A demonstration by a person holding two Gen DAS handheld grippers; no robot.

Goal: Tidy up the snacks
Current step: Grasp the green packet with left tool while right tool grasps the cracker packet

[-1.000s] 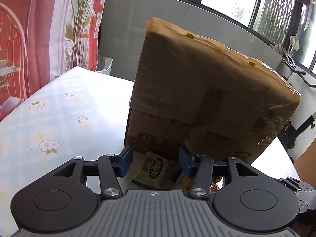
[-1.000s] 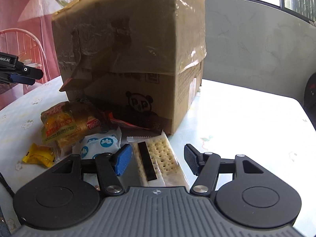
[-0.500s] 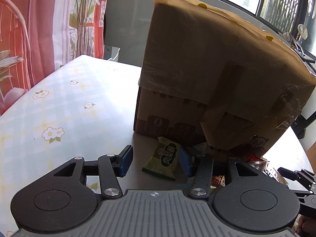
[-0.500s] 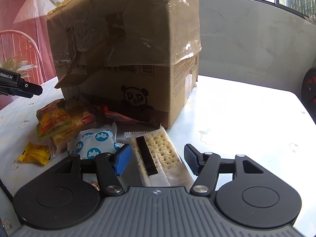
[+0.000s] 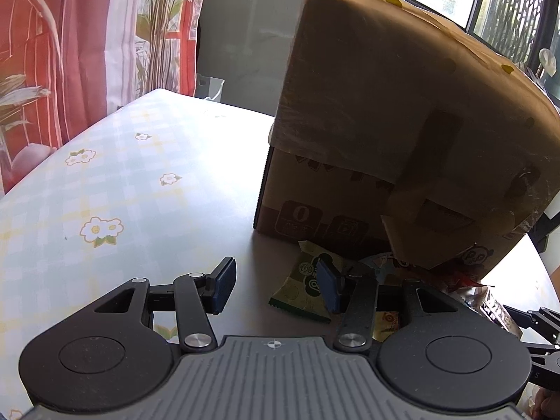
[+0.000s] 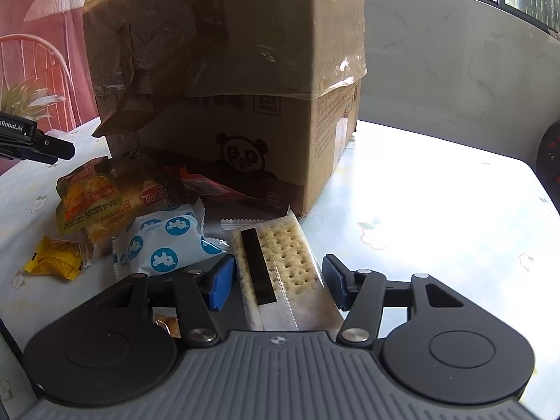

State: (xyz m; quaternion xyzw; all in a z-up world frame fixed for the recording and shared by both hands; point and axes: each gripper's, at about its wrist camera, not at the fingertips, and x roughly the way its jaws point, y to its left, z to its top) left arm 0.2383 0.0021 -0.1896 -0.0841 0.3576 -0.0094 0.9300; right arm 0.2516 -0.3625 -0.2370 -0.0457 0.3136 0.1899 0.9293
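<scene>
Right gripper [image 6: 276, 281]: we're closing our jaws around the clear-wrapped cracker packet [image 6: 280, 266], pads not yet touching.
Left gripper [image 5: 276, 285]: released, beside the green snack sachet [image 5: 302, 288].
Box: the tall brown cardboard box [image 6: 227, 70] stands behind.

A desk [image 6: 437, 210] in a pale checked cloth with small flowers carries a big cardboard box [image 6: 227, 70]. At the box's foot lie snacks: a cracker pack [image 6: 280, 262], a blue-and-white packet [image 6: 164, 241], a yellow bread bag [image 6: 94, 203], a small yellow sweet [image 6: 52, 259] and a green packet [image 5: 301, 290].
</scene>
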